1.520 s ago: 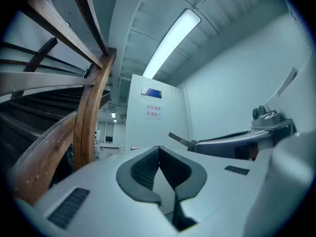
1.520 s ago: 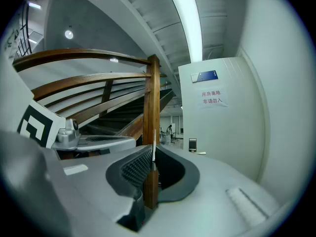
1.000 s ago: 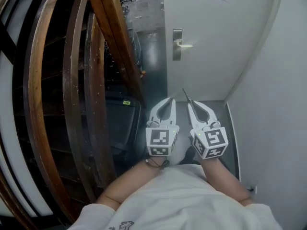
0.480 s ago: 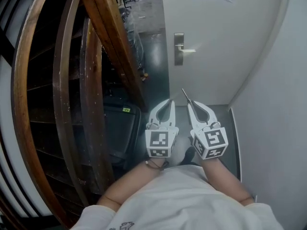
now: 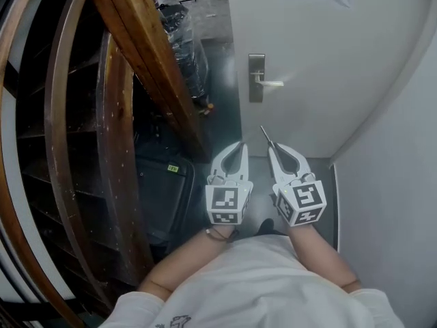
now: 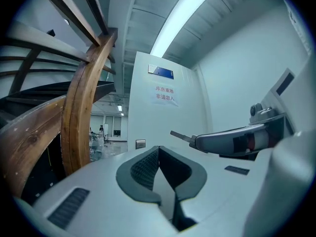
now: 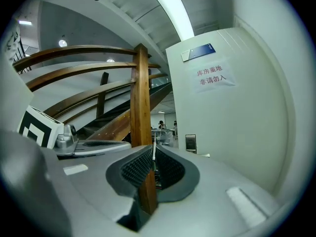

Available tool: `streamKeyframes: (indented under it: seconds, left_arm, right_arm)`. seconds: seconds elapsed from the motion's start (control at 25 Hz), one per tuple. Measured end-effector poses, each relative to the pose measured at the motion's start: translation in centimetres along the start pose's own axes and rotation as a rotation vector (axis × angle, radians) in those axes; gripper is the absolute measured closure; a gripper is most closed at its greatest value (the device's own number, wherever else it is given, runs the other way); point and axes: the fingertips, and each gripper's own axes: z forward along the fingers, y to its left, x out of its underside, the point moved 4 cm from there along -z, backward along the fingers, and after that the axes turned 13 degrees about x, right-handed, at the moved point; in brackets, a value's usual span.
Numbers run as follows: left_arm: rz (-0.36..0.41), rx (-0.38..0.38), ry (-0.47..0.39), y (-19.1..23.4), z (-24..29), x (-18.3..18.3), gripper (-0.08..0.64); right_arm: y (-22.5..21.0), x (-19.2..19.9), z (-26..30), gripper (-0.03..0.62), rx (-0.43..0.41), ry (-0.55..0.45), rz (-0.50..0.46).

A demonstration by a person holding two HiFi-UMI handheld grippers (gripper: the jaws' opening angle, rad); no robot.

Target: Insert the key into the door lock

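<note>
We face one white door, with one wooden staircase curving down to its left. As we judge it, the task is only at the approach. The key is gripped but well apart from the lock, so closing the gap, lining the blade up with the keyhole and pushing it in are all left to do. We count two claws. The left claw has its jaws pressed together on nothing. The right claw is clamped on the one key, whose thin blade pokes out past its tips toward the door. One metal lock plate with one lever handle sits near the door's left edge. The keyhole is too small for us to make out.
</note>
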Motion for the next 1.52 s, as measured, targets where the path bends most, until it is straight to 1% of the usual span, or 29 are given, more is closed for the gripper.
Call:
streamKeyframes:
  seconds: [0.16,0.36,0.52,0.76,1.0,1.36,1.52]
  left_arm:
    - [-0.001,-0.005,0.007,0.7,5.4,0.2,0.554]
    - [-0.018,-0.033,0.036,1.8,10.4,1.1,0.554]
    - [-0.036,-0.044,0.047,2.9,13.1,1.8,0.554]
    - [-0.044,-0.048,0.034,5.2,16.5,2.1,0.553]
    - [-0.047,-0.014,0.027,8.8,20.6,2.2,0.552]
    - [-0.049,0.049,0.039,16.5,27.9,2.4,0.552]
    - [-0.045,0.088,0.045,19.7,30.5,2.5,0.552]
  right_arm:
    - [-3.7,-0.5,3.9,0.566,-0.028,0.015,-0.003]
    - [-6.8,-0.5,7.6,0.566,-0.070,0.031,-0.011]
    - [-8.4,-0.3,10.1,0.566,-0.087,0.043,-0.006]
    - [-9.7,0.5,13.7,0.566,-0.088,0.067,-0.004]
    - [-10.8,0.5,18.4,0.566,-0.060,0.077,-0.012]
    - [-11.7,0.8,27.5,0.566,-0.018,0.108,0.008]
    - [-12.2,1.2,30.8,0.566,0.029,0.126,0.021]
